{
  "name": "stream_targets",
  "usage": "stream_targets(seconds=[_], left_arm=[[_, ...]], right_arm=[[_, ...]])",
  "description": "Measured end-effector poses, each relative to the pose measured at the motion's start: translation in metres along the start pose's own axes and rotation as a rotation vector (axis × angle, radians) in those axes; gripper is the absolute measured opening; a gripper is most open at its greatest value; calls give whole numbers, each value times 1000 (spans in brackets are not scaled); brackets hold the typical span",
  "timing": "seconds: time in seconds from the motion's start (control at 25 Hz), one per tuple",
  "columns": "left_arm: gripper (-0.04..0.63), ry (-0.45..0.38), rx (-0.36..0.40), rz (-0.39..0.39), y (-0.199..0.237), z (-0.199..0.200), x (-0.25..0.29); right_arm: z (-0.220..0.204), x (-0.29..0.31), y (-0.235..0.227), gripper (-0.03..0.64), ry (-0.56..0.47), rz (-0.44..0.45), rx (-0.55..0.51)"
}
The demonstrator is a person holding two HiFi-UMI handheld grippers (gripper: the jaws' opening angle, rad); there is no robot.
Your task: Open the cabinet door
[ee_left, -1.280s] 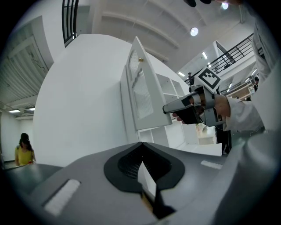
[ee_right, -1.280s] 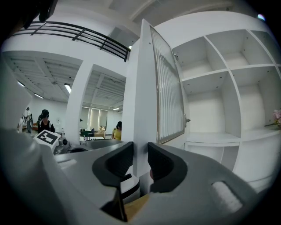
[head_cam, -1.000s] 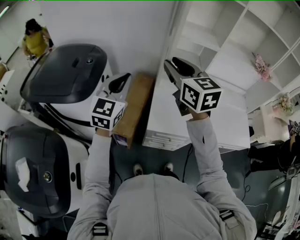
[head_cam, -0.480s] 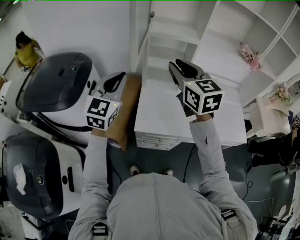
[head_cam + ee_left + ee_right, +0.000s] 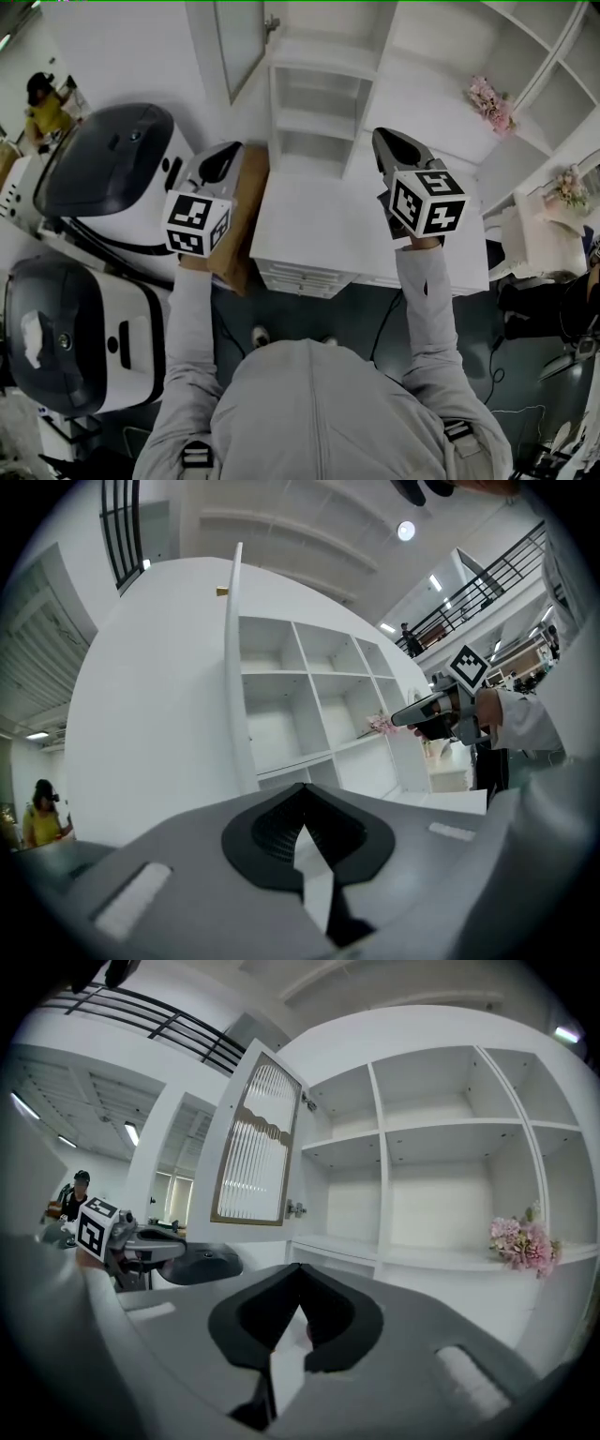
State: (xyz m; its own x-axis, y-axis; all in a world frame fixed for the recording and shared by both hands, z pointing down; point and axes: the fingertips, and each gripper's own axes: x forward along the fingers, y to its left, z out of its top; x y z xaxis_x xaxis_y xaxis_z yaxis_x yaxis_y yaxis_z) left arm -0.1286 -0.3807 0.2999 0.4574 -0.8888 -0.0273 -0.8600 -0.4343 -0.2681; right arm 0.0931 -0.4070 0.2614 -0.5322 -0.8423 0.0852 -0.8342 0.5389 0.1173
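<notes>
Item: cabinet door [image 5: 236, 45], a white frame around a ribbed glass panel.
Location: hinged at the left end of the white shelf cabinet [image 5: 323, 103]. It stands swung out, roughly square to the cabinet front, with the compartments behind it exposed.
Right gripper [image 5: 384, 141]: held level in front of the shelves, well apart from the door. Its jaws have just been closing and are now clenched together on nothing.
Left gripper [image 5: 228, 155]: held level above a brown cardboard box [image 5: 246, 220], short of the door's free edge and not touching it. Its jaws are closed and empty.
Also present: pink flowers [image 5: 487, 98] on a shelf; white-and-black machines [image 5: 103, 164] at the left.
Step in hand: judged to be the end of the opening, as the door looks fully open.
Next move: probably only drawing both grippers back. If more swing is wanted, the closed left tips could nudge the door's inner face, taking care with the machine behind it.
</notes>
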Motion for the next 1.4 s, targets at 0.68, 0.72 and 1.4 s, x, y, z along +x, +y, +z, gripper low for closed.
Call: stream_targets(seconds=[0.68,0.72,1.4], left_arm=[[17,-120,9,-155,-116,11,44],[17,-126,8,-161,-118,12,43],[17,-127,36,-235,-117,6,44]], right_arm=[[-68,-75,-30,2,-3,-55,-24],[-68,-78,-29,2,-9,-59,-21],[-78,-83,-26,0,29,-186,-68]])
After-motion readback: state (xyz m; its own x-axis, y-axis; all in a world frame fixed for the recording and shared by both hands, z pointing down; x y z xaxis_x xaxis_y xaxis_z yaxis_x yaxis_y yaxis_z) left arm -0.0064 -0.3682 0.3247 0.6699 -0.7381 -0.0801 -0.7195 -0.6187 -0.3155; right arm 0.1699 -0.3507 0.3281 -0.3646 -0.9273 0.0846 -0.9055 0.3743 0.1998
